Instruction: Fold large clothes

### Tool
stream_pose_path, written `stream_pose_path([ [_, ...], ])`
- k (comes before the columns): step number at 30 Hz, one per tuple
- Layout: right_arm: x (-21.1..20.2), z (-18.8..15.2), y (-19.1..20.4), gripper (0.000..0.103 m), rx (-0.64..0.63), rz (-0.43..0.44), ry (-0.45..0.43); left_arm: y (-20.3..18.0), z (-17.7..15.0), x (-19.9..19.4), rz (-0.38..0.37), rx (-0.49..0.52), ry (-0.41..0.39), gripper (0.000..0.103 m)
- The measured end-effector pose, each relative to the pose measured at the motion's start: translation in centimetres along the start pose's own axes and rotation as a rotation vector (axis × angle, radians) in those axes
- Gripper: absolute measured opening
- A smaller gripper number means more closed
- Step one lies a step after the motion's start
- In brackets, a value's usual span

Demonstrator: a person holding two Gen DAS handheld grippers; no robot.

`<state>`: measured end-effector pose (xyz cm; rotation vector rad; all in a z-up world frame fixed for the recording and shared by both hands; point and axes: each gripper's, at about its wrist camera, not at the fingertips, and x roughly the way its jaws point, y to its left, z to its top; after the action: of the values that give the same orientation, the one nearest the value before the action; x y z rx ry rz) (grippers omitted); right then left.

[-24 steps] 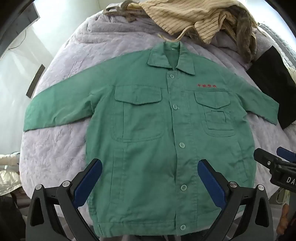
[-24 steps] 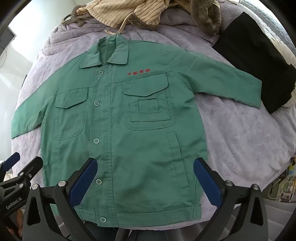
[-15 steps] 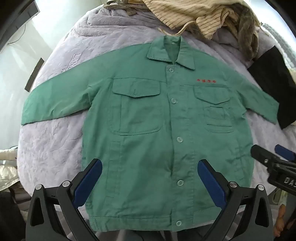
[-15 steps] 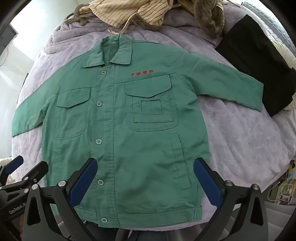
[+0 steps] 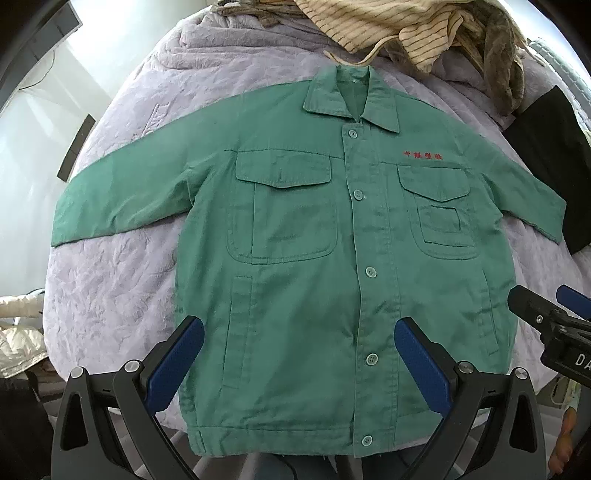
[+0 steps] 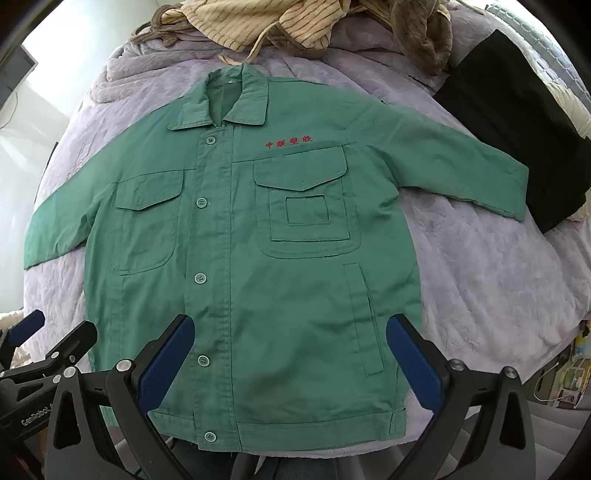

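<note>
A green button-up work jacket (image 5: 314, 266) lies flat and face up on a lilac bedspread (image 5: 110, 280), sleeves spread to both sides, collar at the far end; it also fills the right wrist view (image 6: 258, 266). My left gripper (image 5: 299, 354) is open and empty, above the lower hem on the left half. My right gripper (image 6: 290, 350) is open and empty, above the hem on the right half. The right gripper shows at the right edge of the left wrist view (image 5: 554, 325), and the left gripper shows at the lower left of the right wrist view (image 6: 48, 350).
A heap of striped beige and brown clothes (image 5: 424, 33) lies beyond the collar. A black garment (image 6: 517, 122) lies by the right sleeve cuff. The bed drops off at the left edge (image 5: 40, 295), beside a bright window wall.
Both grippers have drawn slightly nearer over the jacket, which looks larger in both views. The jacket lies as before. Both grippers stay open.
</note>
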<state>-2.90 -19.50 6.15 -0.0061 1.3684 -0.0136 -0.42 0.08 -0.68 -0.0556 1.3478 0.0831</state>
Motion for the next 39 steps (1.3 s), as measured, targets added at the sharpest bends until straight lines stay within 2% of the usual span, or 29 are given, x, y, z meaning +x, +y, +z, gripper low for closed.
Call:
stream_pose_path([
  [17, 0.0, -0.1, -0.1, 0.103, -0.006, -0.006, 0.012, -0.7, 0.5, -1.0, 0.02, 0.031, -0.045, 0.103],
  [39, 0.1, -0.1, -0.1, 0.103, -0.007, -0.006, 0.015, -0.6, 0.4, -0.8, 0.031, 0.027, -0.035, 0.103],
])
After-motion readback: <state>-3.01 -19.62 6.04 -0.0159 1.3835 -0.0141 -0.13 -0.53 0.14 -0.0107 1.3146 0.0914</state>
